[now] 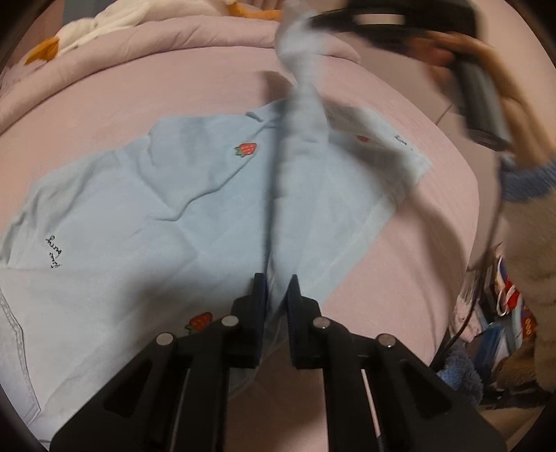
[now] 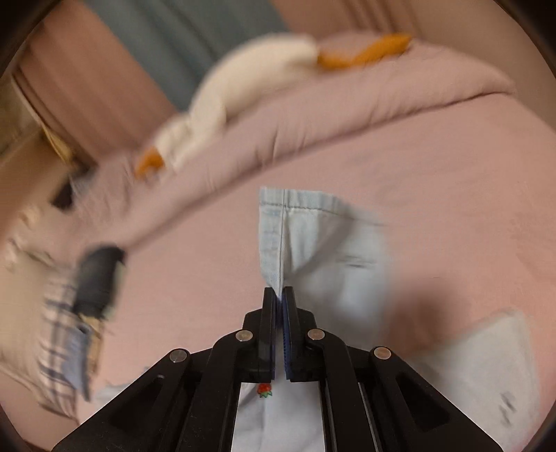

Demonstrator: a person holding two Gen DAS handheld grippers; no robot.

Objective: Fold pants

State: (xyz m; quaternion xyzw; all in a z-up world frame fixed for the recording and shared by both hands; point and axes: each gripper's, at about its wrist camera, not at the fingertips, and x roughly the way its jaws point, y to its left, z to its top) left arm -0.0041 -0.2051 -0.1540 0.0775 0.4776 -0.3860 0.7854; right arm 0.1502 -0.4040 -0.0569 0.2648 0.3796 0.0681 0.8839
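Observation:
Light blue pants with small strawberry prints lie spread on a pink bed sheet. My left gripper is low over the near edge, shut on a raised fold of the cloth that runs away from it as a ridge. My right gripper, blurred at the top of the left wrist view, holds the far end lifted off the bed. In the right wrist view that gripper is shut on a stitched hem of the pants, which stands up above its fingertips.
A bunched pink duvet and a white plush duck with orange parts lie at the head of the bed. The bed's right edge drops to floor clutter. A person's blue-cuffed sleeve is on the right.

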